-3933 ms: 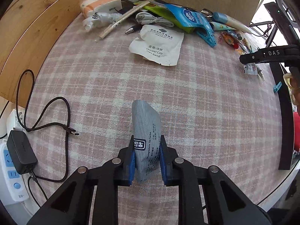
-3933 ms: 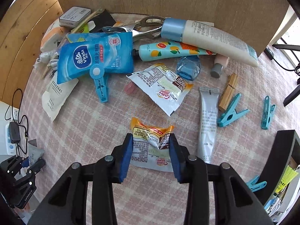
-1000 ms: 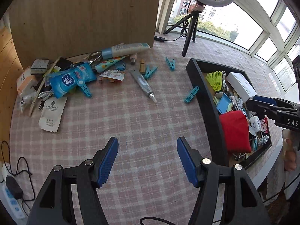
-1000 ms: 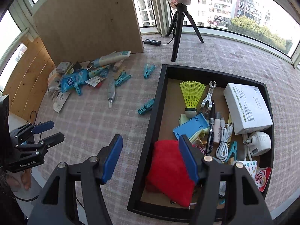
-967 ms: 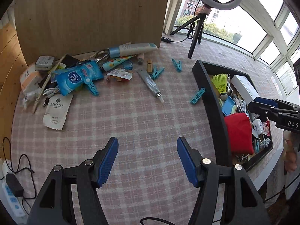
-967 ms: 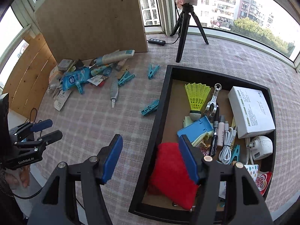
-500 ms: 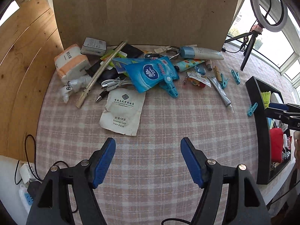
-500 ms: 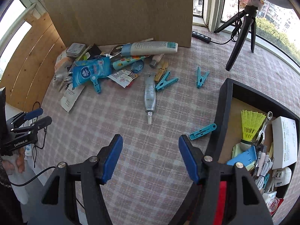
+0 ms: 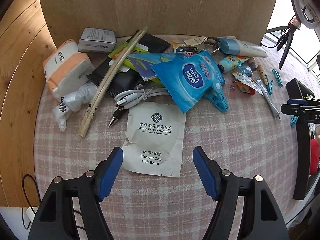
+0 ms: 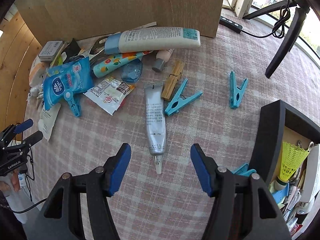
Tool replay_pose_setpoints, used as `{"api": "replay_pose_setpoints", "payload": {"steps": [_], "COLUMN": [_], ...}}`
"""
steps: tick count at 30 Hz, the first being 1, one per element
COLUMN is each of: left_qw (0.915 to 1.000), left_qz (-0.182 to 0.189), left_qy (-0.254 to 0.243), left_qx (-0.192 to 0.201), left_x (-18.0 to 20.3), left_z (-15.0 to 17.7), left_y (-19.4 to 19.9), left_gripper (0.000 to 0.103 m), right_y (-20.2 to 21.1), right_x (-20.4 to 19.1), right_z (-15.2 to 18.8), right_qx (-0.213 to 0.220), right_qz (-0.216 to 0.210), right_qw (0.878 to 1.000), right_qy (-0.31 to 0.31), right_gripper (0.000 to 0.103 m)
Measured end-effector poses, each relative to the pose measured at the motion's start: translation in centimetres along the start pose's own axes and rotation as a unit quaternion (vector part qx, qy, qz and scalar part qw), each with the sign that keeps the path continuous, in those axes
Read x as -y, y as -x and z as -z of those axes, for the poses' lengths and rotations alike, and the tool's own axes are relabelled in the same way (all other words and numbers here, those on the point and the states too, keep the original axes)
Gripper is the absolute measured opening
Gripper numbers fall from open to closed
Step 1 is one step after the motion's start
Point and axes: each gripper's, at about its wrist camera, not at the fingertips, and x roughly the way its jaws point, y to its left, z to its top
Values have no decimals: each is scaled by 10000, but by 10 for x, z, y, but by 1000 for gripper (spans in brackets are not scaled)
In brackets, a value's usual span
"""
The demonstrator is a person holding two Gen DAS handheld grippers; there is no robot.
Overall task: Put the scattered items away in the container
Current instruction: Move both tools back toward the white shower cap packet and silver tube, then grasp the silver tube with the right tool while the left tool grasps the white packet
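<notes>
1. Left gripper (image 9: pixel 158 172) gapes wide and empty; the white sachet (image 9: pixel 155 138) lies on the cloth between its pads, toward 12 o'clock.
2. Right gripper (image 10: pixel 160 168) also spread, holding nothing; the silver tube (image 10: pixel 155 124) lies at 12 o'clock, nozzle toward it.
3. Black tray (image 10: pixel 270 124) at 3 o'clock in the right view, filled.
4. Blue pegs (image 10: pixel 181 101) at 1 o'clock, beside the tube.

white shower cap sachet (image 9: pixel 155 139) and silver tube (image 10: pixel 155 121) lie flat beside black container (image 10: pixel 269 120).
</notes>
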Motion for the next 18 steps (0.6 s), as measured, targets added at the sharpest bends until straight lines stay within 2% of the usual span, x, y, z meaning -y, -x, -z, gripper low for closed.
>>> {"api": "replay_pose_setpoints", "payload": {"steps": [9,16,18], "left_qw": [9993,9994,9996], "left_qz": [-211,-103,-49], "left_qy": [-150,-111,-55], "left_qx": [-251,-299,-275], "left_x": [3,6,6], "left_z": [-16,-20,-19], "left_y": [-31,-40,-41], "left_gripper": [72,70,69], "right_y": [-26,-39,-39], "right_x": [-8,-13,-15], "right_z": [-27,-38,-38], "right_qx": [-171,-244,-272], "right_qz": [-24,112,180], "right_qw": [9998,9995,9992], "right_qy": [82,187,243], "right_gripper": [61,61,58]}}
